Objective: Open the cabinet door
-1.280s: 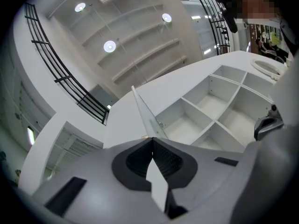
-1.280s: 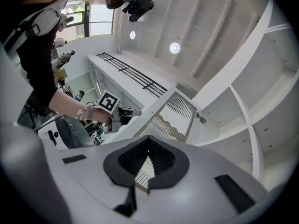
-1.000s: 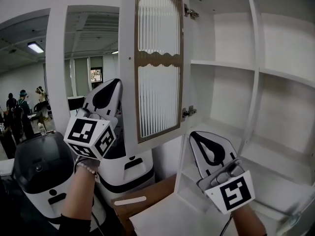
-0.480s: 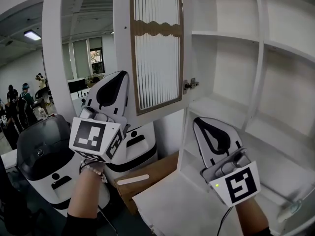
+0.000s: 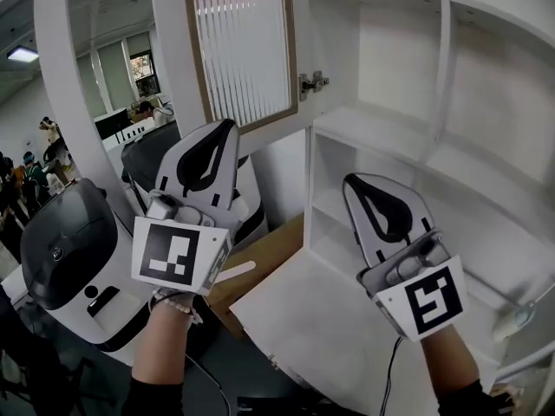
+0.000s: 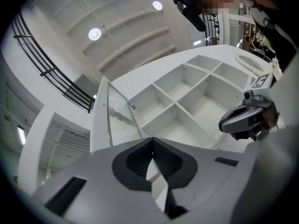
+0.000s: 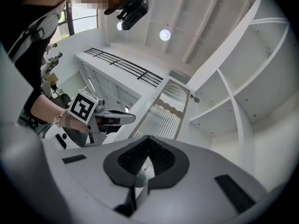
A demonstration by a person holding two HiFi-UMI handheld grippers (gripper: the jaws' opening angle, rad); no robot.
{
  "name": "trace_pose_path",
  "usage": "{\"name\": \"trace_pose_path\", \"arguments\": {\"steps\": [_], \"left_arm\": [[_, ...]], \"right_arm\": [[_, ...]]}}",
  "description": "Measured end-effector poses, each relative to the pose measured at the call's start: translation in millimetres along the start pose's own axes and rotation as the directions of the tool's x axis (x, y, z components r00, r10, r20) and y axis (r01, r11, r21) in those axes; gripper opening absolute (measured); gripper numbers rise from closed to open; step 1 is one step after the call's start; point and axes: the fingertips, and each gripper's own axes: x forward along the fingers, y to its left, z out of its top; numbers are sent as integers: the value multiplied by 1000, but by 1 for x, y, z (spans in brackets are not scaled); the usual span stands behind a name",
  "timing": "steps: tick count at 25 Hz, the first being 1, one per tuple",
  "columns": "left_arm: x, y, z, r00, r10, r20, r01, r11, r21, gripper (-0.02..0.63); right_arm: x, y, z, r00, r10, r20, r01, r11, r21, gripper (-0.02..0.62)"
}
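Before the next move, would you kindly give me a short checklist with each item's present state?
1. Cabinet door swung open, away from the cabinet front: ok.
2. Left gripper shut, nothing between its jaws: ok.
3. Right gripper shut, nothing between its jaws: ok.
4. Both grippers apart from the door: ok.
5. Hinge joined to door and cabinet: ok.
6. Door at its full swing: cannot tell.
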Motion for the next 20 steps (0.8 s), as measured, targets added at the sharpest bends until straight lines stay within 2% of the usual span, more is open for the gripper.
{"name": "trace_pose_path", "arguments": {"steps": [9, 15, 20], "left_arm": [[-17, -80, -32, 989, -139, -45, 137, 989, -61, -2], [-34, -138, -46, 967, -249, -58, 241, 964, -112, -2], [-43, -173, -53, 953, -299, -41, 287, 939, -191, -2]], "right_arm": [[-38, 5, -38, 993, -49, -107, 53, 998, 33, -3], [-74, 16, -66, 975, -72, -209, 79, 997, 24, -3], [-105, 28, -80, 956, -102, -274, 111, 994, 18, -3]]}}
